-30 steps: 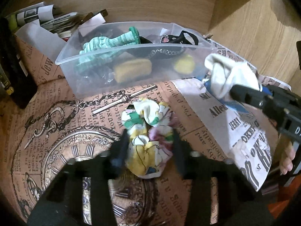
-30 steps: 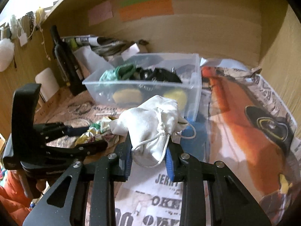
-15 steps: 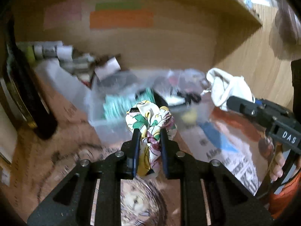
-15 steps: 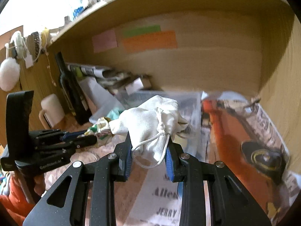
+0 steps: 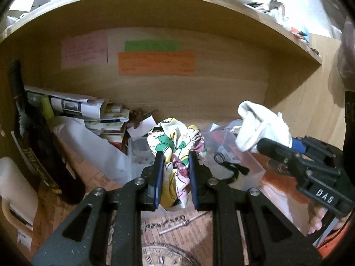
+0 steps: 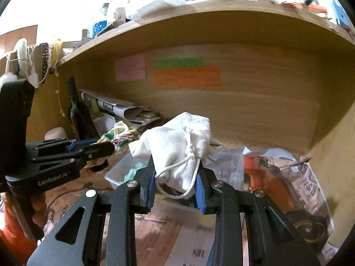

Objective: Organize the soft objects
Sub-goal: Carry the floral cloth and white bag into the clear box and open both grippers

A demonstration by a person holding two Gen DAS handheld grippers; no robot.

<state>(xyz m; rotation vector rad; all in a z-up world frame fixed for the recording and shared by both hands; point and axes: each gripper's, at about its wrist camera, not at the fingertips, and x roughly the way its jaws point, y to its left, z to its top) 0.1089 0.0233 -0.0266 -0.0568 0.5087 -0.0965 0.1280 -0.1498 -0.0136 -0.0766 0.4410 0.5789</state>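
Note:
My left gripper (image 5: 174, 157) is shut on a floral scrunchie (image 5: 177, 139), white with green, yellow and pink, held up in the air in front of the clear plastic bin (image 5: 248, 166). My right gripper (image 6: 175, 161) is shut on a white drawstring pouch (image 6: 177, 141) and holds it above the bin (image 6: 115, 175). In the left wrist view the pouch (image 5: 259, 128) sits at the right, above the bin's right end. In the right wrist view the scrunchie (image 6: 119, 136) shows at the left, in the left gripper (image 6: 106, 146).
The bin holds teal cloth (image 6: 133, 173) and black items (image 5: 230, 168). A dark bottle (image 5: 37, 146) and stacked papers (image 5: 88, 113) stand at the back left. Sticky notes (image 5: 155, 63) hang on the wooden back wall. Printed paper (image 6: 310, 188) covers the shelf at the right.
My left gripper closed on the scrunchie and lifted it off the shelf to above the bin. My right gripper rose with the pouch. Both views tilted upward.

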